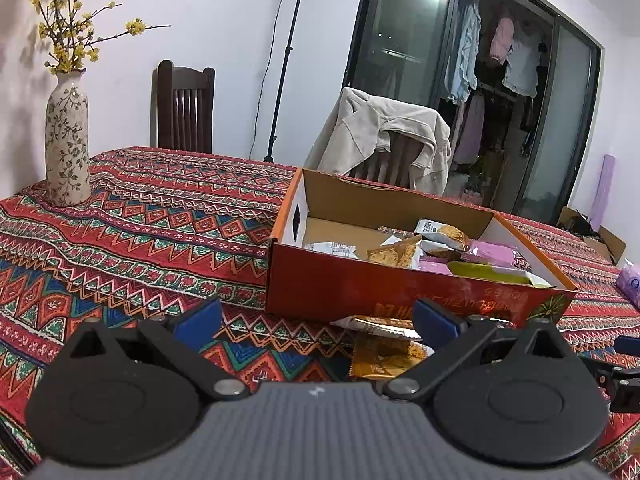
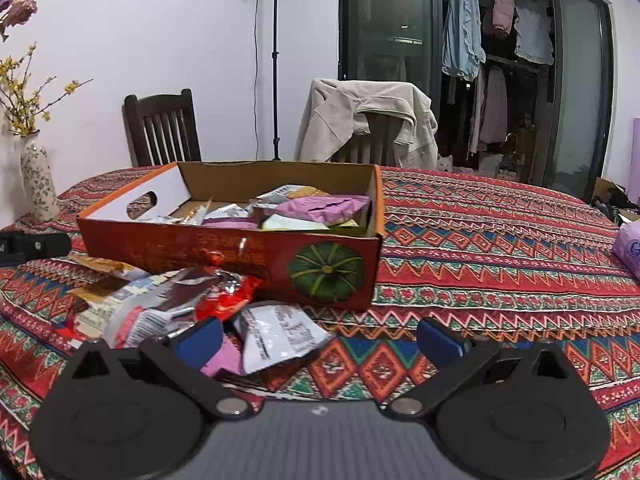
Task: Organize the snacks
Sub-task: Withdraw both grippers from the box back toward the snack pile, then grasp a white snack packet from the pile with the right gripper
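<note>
Cardboard box (image 1: 360, 292) hiding lower snacks (image 1: 440, 248)

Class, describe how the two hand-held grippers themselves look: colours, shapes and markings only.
Both match. The left gripper and right gripper each have a ribbed grey body, two round black discs, black linkage arms with silver rivets, and jaws tipped with blue pads. No cables or sleeves show.
</note>
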The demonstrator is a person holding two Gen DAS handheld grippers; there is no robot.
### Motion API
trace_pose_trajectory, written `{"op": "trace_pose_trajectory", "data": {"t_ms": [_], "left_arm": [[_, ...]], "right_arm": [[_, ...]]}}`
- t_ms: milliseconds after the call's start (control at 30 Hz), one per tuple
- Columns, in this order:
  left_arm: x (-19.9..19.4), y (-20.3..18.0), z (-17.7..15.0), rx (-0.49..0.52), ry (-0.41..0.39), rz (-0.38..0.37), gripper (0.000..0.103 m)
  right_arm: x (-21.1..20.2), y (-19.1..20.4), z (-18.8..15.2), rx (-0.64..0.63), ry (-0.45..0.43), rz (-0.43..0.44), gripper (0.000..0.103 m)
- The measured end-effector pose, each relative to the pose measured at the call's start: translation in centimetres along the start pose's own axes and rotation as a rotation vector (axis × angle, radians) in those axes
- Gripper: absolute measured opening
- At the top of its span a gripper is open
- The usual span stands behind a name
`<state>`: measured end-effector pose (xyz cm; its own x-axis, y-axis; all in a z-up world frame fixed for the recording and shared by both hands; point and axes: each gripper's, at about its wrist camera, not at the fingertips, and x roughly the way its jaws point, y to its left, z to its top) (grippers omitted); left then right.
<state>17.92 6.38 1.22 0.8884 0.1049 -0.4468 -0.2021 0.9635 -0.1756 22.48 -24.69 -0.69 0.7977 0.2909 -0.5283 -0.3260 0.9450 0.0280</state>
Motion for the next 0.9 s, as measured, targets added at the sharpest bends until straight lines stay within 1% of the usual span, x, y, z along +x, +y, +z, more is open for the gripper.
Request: {"op": "trace_pose_trajectory", "data": {"t_ms": [133,300,367,467,533,600,633,900], "left_arm": [[0.3,0.5,-0.1,-0.031,0.014,-0.003,0.103],[0.5,0.8,-0.1,-0.048,0.023,-0.008,0.103],[0.6,0.9,-0.2,-0.055,0.025,-0.006,0.103],[0.6,1.2,-0.1,-0.073,0.029,-0.012,0.103],[0.6,1.2,-0.2,-0.077,0.03,-0.016,0.103],[0.6,1.2,-0.2,-0.076,0.032,-0.017,0.103],[0.6,1.2,-0.2,-0.076,0.033,-0.019,0.103],[0.7,1.3,-0.3,-0.09,0.04,-0.018,0.103]], "right_arm": [[1.0,0.0,0.1,-0.027,0.044,-0.005,0.103],[3.5,0.8,0.6,-0.081,0.117,-0.01,0.103],[4.3,1.0,1.0,-0.069,0.122,0.004,0.103],[5.6,1.6,1.2,-0.09,0.14,0.014,0.102],[6.2,1.8,1.2,-0.097,0.142,0.007,0.1],[6.5,1.4,1.2,-0.072,0.147,0.025,0.098],[6.6,1.3,1.2,-0.063,0.145,0.034,0.093],[6.8,0.9,0.6,-0.045,0.142,0.089,0.084]]}}
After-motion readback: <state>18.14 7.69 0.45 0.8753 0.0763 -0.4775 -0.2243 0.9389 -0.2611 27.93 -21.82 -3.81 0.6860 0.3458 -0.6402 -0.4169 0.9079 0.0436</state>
